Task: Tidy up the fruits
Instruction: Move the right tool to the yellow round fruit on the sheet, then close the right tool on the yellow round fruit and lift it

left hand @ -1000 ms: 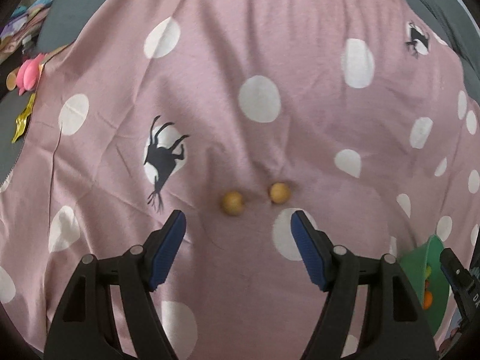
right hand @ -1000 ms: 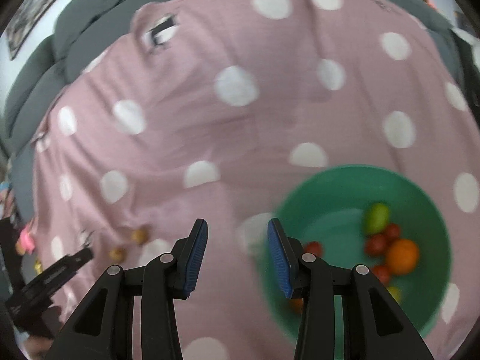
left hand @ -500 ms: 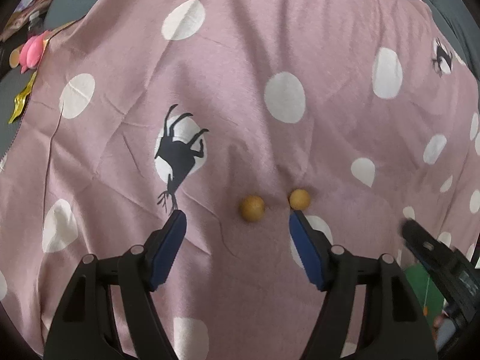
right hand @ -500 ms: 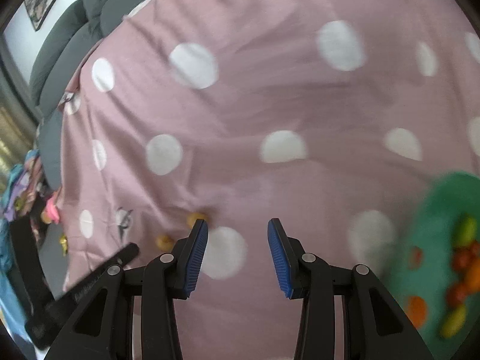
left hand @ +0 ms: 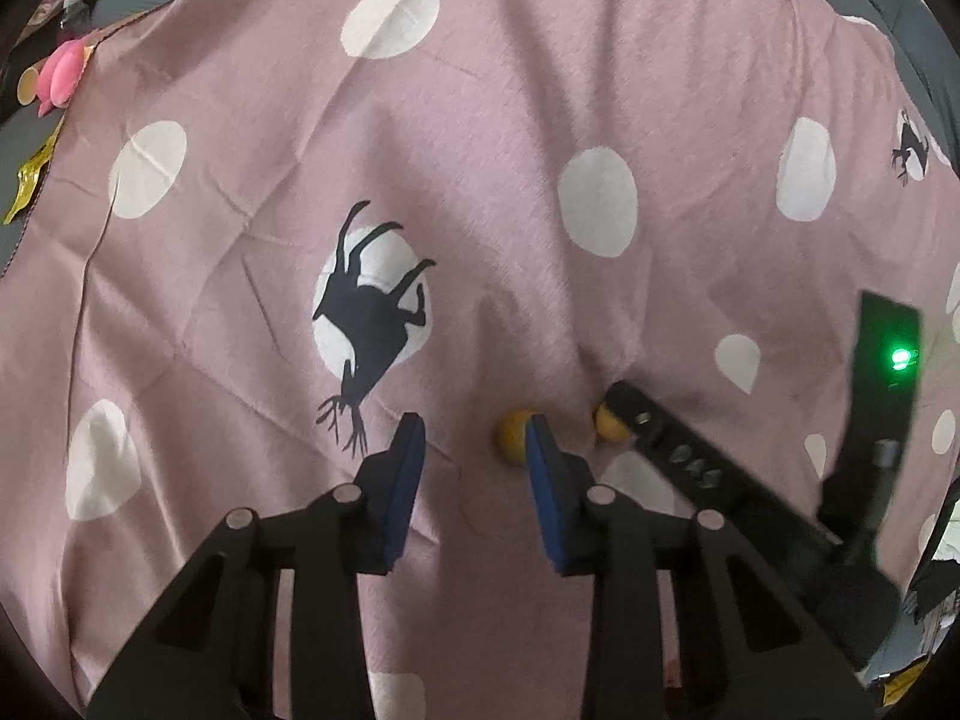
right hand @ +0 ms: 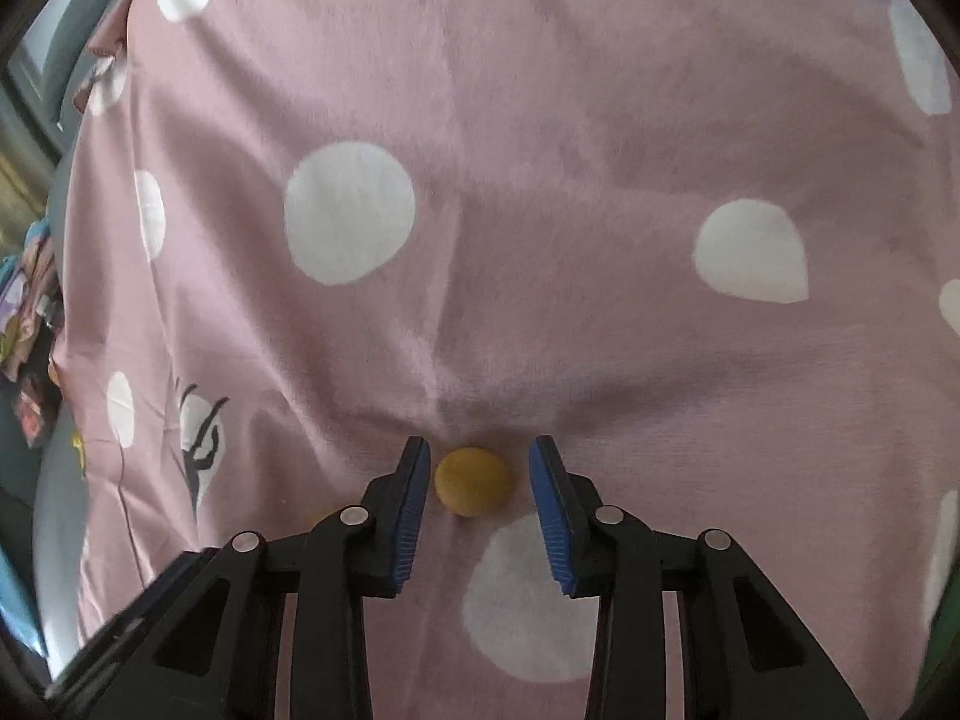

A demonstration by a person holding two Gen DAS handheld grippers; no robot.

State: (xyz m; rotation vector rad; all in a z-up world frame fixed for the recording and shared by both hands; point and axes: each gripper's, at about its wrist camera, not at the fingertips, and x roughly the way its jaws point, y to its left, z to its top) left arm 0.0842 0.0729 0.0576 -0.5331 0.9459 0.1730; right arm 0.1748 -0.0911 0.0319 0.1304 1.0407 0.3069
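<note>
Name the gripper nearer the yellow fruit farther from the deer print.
Right. The right gripper, jaws closing, has that yellow fruit between them; the left gripper, also closing, is beside it, the other fruit inside its right finger.

We angle both grippers steeply downward. Our left gripper (left hand: 474, 450) is closing its jaws, nothing pressed between its blue pads. Our right gripper (right hand: 480, 471) is closing too, its pads not yet touching anything, just beside the left.
</note>
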